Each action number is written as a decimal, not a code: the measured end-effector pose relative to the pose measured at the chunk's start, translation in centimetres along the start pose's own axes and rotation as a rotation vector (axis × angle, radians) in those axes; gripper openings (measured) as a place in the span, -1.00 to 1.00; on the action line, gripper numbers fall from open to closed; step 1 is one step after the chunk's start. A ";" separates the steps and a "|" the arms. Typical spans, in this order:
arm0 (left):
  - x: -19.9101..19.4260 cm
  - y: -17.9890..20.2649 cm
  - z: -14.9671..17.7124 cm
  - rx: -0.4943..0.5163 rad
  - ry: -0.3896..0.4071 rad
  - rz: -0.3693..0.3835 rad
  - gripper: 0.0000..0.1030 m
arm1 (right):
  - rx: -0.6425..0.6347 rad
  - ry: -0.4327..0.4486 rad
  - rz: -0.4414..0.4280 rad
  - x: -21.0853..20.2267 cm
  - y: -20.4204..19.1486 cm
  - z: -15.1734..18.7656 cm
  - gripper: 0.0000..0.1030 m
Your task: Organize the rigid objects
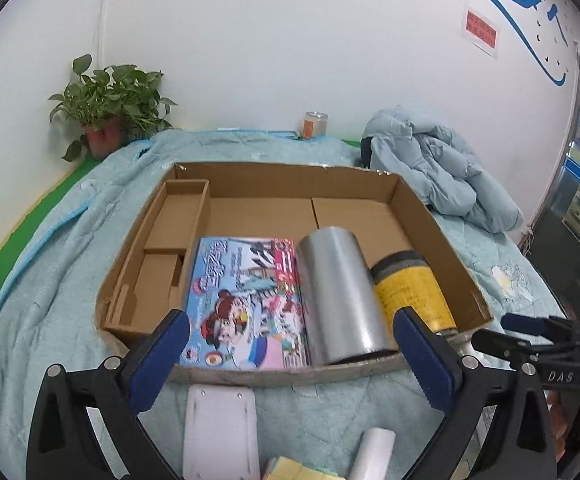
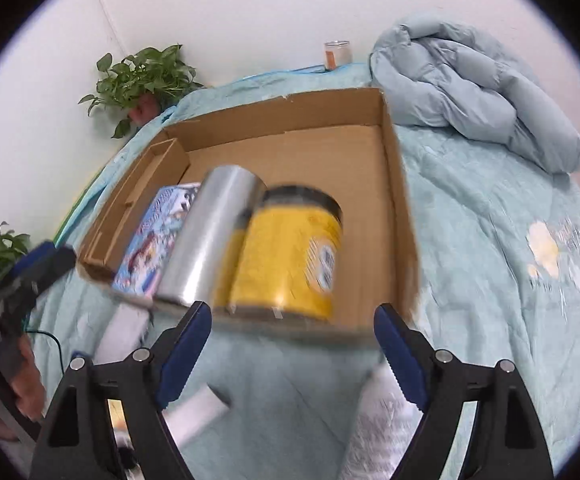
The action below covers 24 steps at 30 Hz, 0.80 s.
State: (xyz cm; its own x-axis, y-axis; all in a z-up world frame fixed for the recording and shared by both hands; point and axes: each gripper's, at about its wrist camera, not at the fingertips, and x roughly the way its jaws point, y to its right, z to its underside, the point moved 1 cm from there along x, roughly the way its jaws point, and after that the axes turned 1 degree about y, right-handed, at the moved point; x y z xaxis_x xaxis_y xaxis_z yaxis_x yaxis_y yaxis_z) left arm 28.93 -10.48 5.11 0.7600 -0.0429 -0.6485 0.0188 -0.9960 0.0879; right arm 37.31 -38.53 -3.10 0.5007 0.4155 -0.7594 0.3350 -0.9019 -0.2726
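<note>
A shallow cardboard box (image 1: 441, 236) lies open on a bed covered with a light blue quilt (image 1: 50, 280). Inside it, 3 things lie side by side along the near wall: a colourful cartoon book (image 1: 242, 300) flat on the floor of the box at the left, a silver cylinder (image 1: 337, 296) on its side touching the book's right edge, and a yellow jar with a dark lid (image 1: 407, 288) on its side just beside the cylinder, lid toward the far wall. A narrow cardboard divider (image 1: 178, 216) runs along the box's left side.

The left tool (image 1: 293, 340) hovers over the near wall of the box with its blue pads spread wide and nothing pinched between them. The right tool (image 2: 293, 328) hangs in front of the box, likewise spread and pinching nothing; its view is blurred.

On the quilt in front of the box lie a white flat plate-like piece (image 1: 220, 428), a white roll (image 1: 373, 452) and some pale yellow blocks (image 1: 290, 470). Behind the box sit a crumpled pale blue puffer jacket (image 1: 441, 164), a small can (image 1: 313, 124) by the wall and a potted green plant (image 1: 110, 100).
</note>
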 end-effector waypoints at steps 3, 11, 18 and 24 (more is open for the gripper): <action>-0.3 0.9 1.3 0.011 -0.040 0.051 -0.45 | 0.042 0.031 0.007 -1.1 1.6 2.4 0.57; -0.9 4.9 4.5 0.051 -0.122 0.095 0.92 | 0.131 0.003 0.080 -3.2 5.6 7.8 0.58; 1.4 7.2 6.3 0.024 -0.226 0.206 0.99 | 0.100 -0.069 0.033 -1.8 5.0 10.6 0.55; 3.9 9.7 7.4 0.003 -0.362 0.362 0.98 | 0.113 -0.154 0.077 -0.1 5.3 12.2 -0.13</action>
State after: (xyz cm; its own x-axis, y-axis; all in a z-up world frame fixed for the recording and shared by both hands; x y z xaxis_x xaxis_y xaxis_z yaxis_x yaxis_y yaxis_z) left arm 27.24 -20.89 -2.18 0.4437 -0.4092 -0.7973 -0.2067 -0.9124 0.3533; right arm 29.29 -44.76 -11.68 0.3901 0.3297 -0.8597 0.2047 -0.9414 -0.2682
